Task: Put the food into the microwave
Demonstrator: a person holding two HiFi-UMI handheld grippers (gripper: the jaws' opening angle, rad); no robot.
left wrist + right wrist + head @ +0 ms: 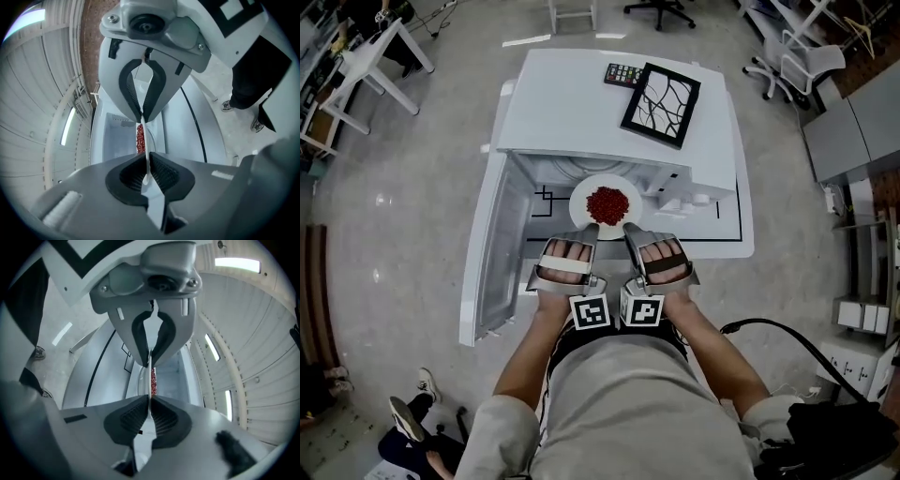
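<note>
Food (607,203), a red heap, sits mid-plate on a round white plate (579,202), held level at the mouth of the open microwave (581,112); can't tell how far in it is. Plate is carried from both sides at its near rim: left gripper (581,232) on the near-left edge, right gripper (630,228) on the near-right edge, the 2 side by side w/ marker cubes almost touching. In the left gripper view the rim runs edge-on between the pads, jaws pinched tight on it, red food showing just beyond. Right gripper view shows the same: jaws pressed onto the thin white rim, food past the tips, microwave cavity behind. Microwave door (492,253) is swung wide to the left, approx. square to the front. On top of the microwave, toward the back right: a black-framed picture (661,103) w/ branching black lines, and a dark remote (622,74) touching its far-left corner. Microwave stands on a white table (727,225) w/ a black line marked on it. Person's forearms reach in from the bottom of the head view.
</note>
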